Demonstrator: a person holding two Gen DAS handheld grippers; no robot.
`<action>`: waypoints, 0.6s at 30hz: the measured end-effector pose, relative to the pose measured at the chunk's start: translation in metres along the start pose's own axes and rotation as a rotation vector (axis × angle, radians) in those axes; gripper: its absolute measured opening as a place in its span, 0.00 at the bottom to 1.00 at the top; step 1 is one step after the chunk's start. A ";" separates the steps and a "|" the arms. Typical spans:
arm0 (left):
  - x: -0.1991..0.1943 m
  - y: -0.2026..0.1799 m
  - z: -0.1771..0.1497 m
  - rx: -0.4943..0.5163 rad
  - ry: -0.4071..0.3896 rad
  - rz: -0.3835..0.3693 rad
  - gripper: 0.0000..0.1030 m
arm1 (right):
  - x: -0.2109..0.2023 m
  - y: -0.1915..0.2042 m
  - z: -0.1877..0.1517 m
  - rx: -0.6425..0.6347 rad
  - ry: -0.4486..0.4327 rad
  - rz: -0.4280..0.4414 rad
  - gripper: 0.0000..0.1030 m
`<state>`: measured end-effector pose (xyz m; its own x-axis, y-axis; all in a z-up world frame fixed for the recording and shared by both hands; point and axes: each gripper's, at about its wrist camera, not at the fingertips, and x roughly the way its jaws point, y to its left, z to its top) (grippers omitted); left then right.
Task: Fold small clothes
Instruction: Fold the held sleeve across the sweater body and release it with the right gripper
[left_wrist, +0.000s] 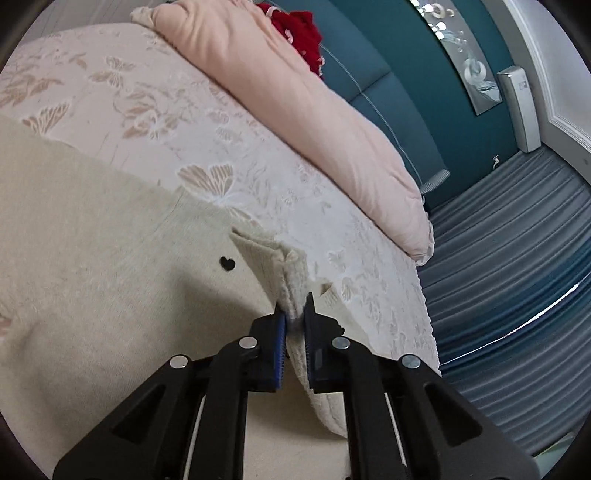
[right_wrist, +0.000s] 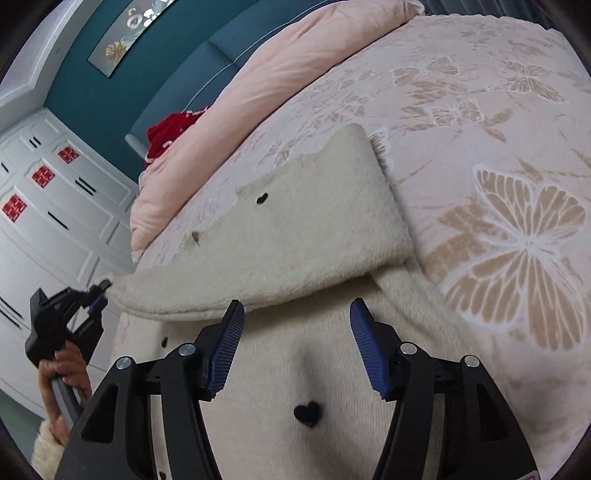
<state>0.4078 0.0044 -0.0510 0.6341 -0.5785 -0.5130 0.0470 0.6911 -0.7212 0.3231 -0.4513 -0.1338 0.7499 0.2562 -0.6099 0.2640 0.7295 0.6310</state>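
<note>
The left gripper (left_wrist: 294, 314) pinches a folded edge of the fluffy cream garment with small black hearts (right_wrist: 317, 236); the right gripper (right_wrist: 295, 314) hovers open just above it.

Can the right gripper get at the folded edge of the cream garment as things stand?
Probably yes. The right gripper has its jaws open and empty just short of the cream garment's folded edge, nothing lying between. The left gripper pinches a different edge off to the side, clear of that path.
</note>
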 end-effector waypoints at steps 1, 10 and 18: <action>0.001 0.003 0.000 0.016 -0.007 0.020 0.07 | 0.007 -0.007 0.004 0.036 0.007 -0.001 0.60; 0.037 0.086 -0.051 -0.013 0.083 0.195 0.10 | -0.003 -0.061 0.025 0.195 -0.089 -0.094 0.05; 0.035 0.091 -0.060 0.021 0.007 0.159 0.11 | -0.019 0.000 0.028 -0.045 -0.126 -0.222 0.09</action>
<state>0.3883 0.0209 -0.1627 0.6292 -0.4645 -0.6231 -0.0369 0.7829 -0.6210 0.3262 -0.4740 -0.1087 0.7469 0.0077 -0.6648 0.4056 0.7871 0.4648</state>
